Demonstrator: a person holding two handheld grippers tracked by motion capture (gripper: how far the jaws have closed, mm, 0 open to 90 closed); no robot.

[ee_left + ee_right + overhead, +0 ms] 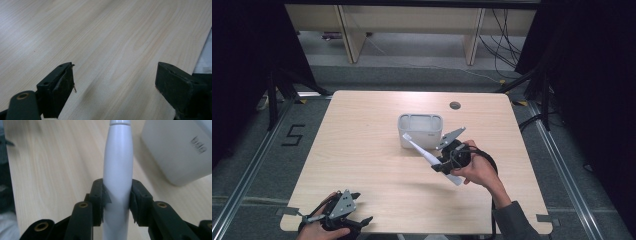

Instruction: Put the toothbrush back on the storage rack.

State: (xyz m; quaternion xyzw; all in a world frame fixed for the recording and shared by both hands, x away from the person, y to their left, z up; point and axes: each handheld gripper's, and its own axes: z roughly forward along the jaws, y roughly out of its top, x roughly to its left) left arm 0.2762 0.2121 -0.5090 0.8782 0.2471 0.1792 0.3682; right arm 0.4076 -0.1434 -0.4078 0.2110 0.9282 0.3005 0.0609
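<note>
Now | R gripper (117, 200) clenched on white toothbrush (117, 170) | L gripper (115, 82) fingers released | holder (175, 152) lettering unreadable

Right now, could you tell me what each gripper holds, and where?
The right gripper clamps the toothbrush around its handle. The left gripper holds nothing.

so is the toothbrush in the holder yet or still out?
Out. The right claw holds the electric toothbrush slanted, its head just before the white holder.

The table (362, 150) was pale wood with fine straight grain. On it, the container (420, 130) was whitish-grey with dark lettering; beside it, the toothbrush (117, 170) was plain white, the jaws around it black.
</note>
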